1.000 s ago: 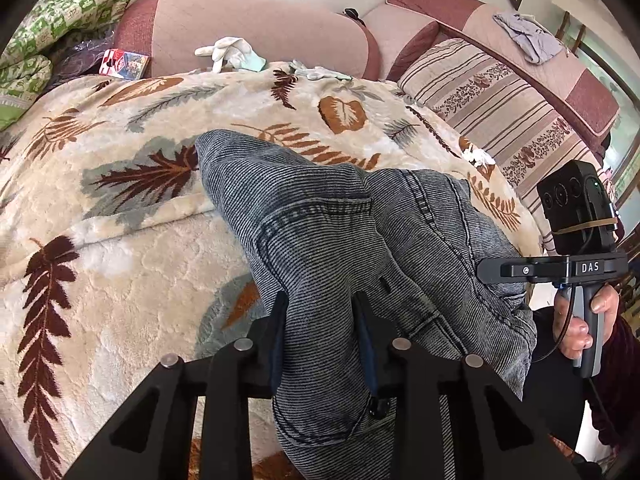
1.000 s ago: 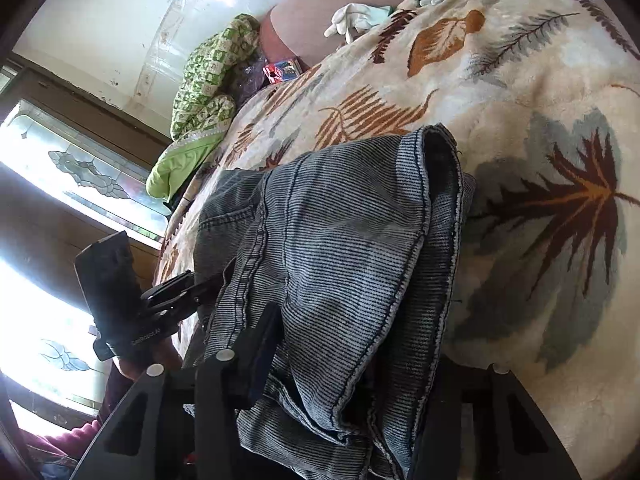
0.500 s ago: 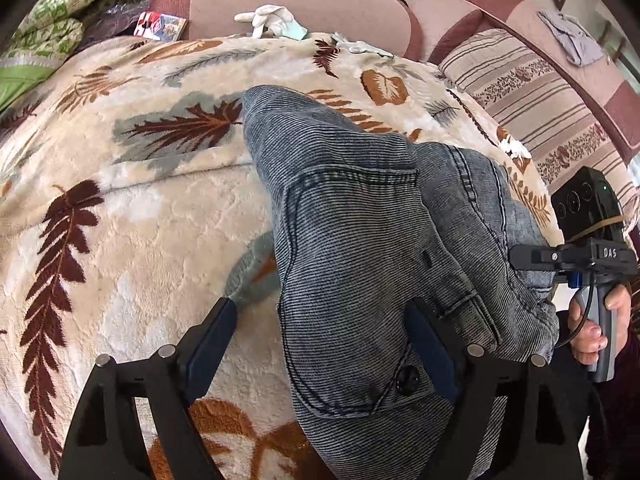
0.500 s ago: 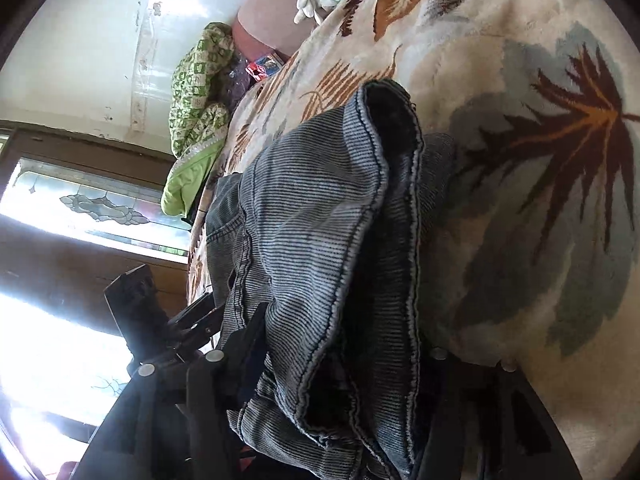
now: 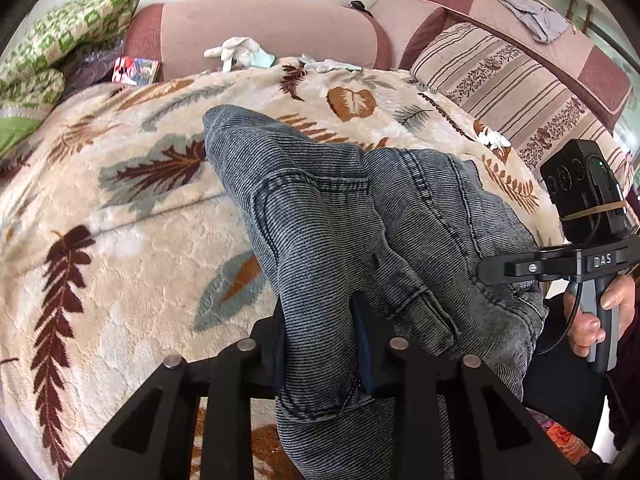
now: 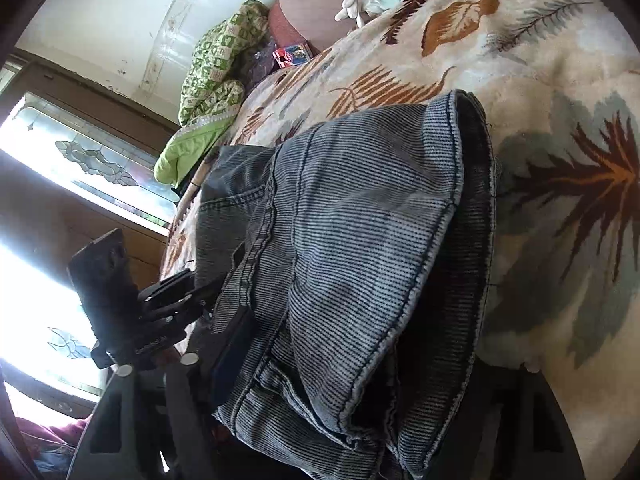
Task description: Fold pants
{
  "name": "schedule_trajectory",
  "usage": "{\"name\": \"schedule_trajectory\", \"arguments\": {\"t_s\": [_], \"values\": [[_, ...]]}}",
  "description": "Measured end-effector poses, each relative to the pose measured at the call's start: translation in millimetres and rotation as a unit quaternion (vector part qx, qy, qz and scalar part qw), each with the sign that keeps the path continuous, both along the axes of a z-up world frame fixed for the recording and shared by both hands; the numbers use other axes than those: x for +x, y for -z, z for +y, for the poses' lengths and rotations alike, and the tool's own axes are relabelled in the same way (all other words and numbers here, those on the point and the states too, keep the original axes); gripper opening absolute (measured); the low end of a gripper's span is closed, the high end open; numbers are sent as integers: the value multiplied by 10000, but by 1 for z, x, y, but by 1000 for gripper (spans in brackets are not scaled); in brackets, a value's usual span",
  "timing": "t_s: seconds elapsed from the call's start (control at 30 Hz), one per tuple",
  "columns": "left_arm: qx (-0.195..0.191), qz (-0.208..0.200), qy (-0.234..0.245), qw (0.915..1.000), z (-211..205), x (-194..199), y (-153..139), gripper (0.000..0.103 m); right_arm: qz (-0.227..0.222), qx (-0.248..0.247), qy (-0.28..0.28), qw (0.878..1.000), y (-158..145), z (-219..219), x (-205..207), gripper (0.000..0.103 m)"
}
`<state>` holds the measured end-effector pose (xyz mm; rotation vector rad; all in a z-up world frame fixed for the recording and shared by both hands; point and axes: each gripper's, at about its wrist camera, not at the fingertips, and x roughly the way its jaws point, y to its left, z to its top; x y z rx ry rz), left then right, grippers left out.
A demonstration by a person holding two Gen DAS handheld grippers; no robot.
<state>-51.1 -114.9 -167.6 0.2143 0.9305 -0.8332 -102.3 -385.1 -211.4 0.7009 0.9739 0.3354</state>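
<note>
The left gripper [image 5: 320,344], whose jaws were spread wide half a second ago, is now clenching a bunched fold of the pants [image 5: 360,232], which are lying heaped on the leaf-patterned blanket [image 5: 140,248]. Further right, the right gripper [image 6: 360,412] is gripping the stacked cuffs, so both ends are being held for the next fold.

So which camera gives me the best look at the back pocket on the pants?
Left wrist view: the back pocket on the pants faces the lens with its stitched outline visible, above the left gripper. Right wrist view shows only folded edges and seams; no pocket identifiable.
</note>
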Motion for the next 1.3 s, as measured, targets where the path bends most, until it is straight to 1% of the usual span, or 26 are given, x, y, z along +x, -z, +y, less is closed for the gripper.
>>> {"name": "schedule_trajectory", "arguments": {"t_s": [0.1, 0.23, 0.33, 0.4, 0.5, 0.57, 0.7, 0.83, 0.97, 1.17, 1.3], "values": [[-29, -169, 8, 9999, 0, -4, -7, 25, -85, -152, 95, 9998, -5, 0, -5, 54], [-63, -349, -10, 9994, 2, -8, -20, 24, -273, -466, 104, 9985, -17, 5, -10, 49], [-19, -555, -36, 9985, 1, -11, -30, 24, -424, -496, 125, 9978, -27, 3, -12, 46], [53, -798, -98, 9967, 1, -13, -38, 24, -536, -488, 152, 9973, -34, 1, -15, 42], [9, -1037, -219, 9944, 5, -11, -50, 24, -717, -534, 161, 9959, -47, 2, -11, 40], [-20, -1153, -336, 9928, 10, -5, -58, 24, -867, -653, 146, 9940, -59, 6, -7, 39], [30, -1325, -607, 9893, 14, 13, -70, 24, -1139, -817, 72, 9901, -82, 20, 15, 39], [128, -1427, -842, 9861, 17, 36, -79, 24, -1260, -871, 98, 9882, -90, 28, 45, 39], [179, -1396, -1027, 9847, 19, 59, -79, 24, -1242, -805, 122, 9889, -91, 31, 73, 39], [284, -1359, -1257, 9823, 17, 86, -70, 24, -1151, -778, 126, 9902, -88, 32, 109, 39], [350, -1354, -1398, 9803, 16, 100, -63, 24, -1108, -765, 138, 9908, -82, 34, 132, 39]]}}
